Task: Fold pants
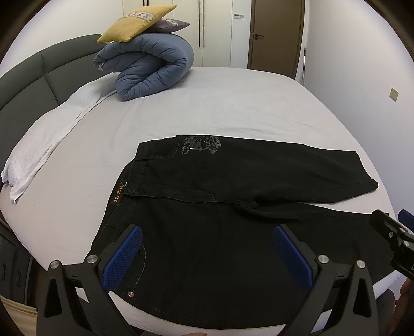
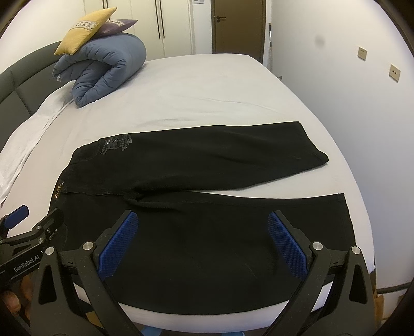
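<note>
Black pants (image 1: 207,214) lie flat on the bed, waistband to the left, both legs spread apart and running to the right; they also show in the right wrist view (image 2: 207,186). A grey print marks the far hip. My left gripper (image 1: 207,232) is open and empty, hovering above the near hip and waistband. My right gripper (image 2: 203,219) is open and empty, above the near leg. Each gripper shows at the edge of the other's view: the right gripper (image 1: 393,232), the left gripper (image 2: 33,227).
The bed (image 1: 233,103) has a pale sheet and a dark padded headboard (image 1: 38,72) at the left. A rolled blue duvet (image 1: 150,67) with a yellow cushion (image 1: 134,23) and a purple one sits at the far left. White pillowcases (image 1: 46,137) lie along the headboard.
</note>
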{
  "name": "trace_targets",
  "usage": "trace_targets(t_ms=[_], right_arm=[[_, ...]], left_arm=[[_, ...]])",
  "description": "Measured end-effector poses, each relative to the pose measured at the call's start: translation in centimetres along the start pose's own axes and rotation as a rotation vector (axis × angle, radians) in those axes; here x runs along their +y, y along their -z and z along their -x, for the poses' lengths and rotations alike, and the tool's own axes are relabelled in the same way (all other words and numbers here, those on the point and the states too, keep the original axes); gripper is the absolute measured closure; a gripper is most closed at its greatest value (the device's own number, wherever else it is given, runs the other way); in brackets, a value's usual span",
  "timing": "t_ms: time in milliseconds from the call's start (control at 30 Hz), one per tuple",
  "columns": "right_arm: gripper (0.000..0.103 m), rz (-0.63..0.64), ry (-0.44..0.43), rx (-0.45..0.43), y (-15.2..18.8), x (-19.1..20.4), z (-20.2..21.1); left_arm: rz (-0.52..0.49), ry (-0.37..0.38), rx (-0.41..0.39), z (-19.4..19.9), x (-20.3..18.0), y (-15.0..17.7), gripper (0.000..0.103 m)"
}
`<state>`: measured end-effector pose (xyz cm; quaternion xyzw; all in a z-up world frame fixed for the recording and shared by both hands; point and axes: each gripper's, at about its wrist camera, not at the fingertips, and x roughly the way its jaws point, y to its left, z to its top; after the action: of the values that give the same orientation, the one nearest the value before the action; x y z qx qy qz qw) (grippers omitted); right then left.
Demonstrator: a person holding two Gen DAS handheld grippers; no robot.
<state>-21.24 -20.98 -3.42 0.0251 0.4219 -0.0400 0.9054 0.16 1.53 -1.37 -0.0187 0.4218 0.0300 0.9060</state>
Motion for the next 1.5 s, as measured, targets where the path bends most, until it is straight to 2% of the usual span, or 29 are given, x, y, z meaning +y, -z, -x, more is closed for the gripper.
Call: trace_targets(t_ms=[267,367,467,533,700,767,833,900,967,1033,1100,1167,1233,1400,1433,1500], right_arm=[[0.001,0.022,-0.033,0.004,-0.3,0.5,-0.9],[0.001,0.043,-0.082,0.012,-1.0,0.5,-1.9],[0.001,0.088,-0.146,0.012,-2.3,0.7,-3.2],[0.001,0.156,-0.211,-0.004,-4.3,1.2,-4.5],[0.001,0.344,-0.370,-0.049,-11.2,4.4,-9.4],[0.001,0.383,-0.428,-0.020,-13.6,5.7,-12.0],[0.003,0.409,-0.497,0.040,-16.8,7.9,-16.4],[0.007,0.451,-0.532,0.073,-19.0,9.9,-19.6],[0.017,0.519,-0.558,0.114,-21.1,12.2,-23.5],[0.025,0.548,-0.569,0.160,-22.4,14.4,-26.7],[0.028,0.567,-0.582,0.214,-23.6,16.9,-30.4],[0.034,0.600,-0.584,0.246,-23.4,18.5,-32.0],[0.034,0.650,-0.580,0.286,-22.9,20.6,-34.4],[0.035,0.768,-0.509,0.372,-21.7,23.4,-39.0],[0.043,0.782,-0.492,0.394,-21.4,23.7,-39.8],[0.050,0.806,-0.508,0.382,-21.5,24.2,-39.9]], left_arm=[[-0.005,-0.007,-0.018,-0.7,0.4,-0.7,0.000],[-0.037,-0.031,-0.051,-1.3,0.7,-1.4,0.000],[-0.051,0.011,-0.058,-2.8,2.1,-2.5,0.000],[-0.029,0.063,-0.064,-3.9,3.3,-3.4,0.000],[-0.018,0.081,-0.079,-7.6,6.3,-6.4,0.000],[-0.034,0.066,-0.090,-9.1,6.9,-7.4,0.000],[-0.072,0.042,-0.052,-11.5,7.5,-8.6,0.000],[-0.098,0.041,-0.009,-13.7,8.3,-9.6,0.000],[-0.118,0.028,0.041,-15.5,9.1,-10.4,0.000],[-0.143,0.009,0.051,-16.7,9.9,-10.7,0.000],[-0.138,0.017,0.032,-17.1,10.7,-10.1,0.000],[-0.114,0.033,0.046,-17.9,11.4,-9.4,0.000],[-0.091,0.079,0.069,-18.9,12.1,-8.3,0.000],[-0.125,0.099,0.093,-20.0,12.5,-6.9,0.000],[-0.125,0.110,0.093,-20.0,12.7,-6.9,0.000],[-0.132,0.121,0.090,-20.3,13.0,-7.4,0.000]])
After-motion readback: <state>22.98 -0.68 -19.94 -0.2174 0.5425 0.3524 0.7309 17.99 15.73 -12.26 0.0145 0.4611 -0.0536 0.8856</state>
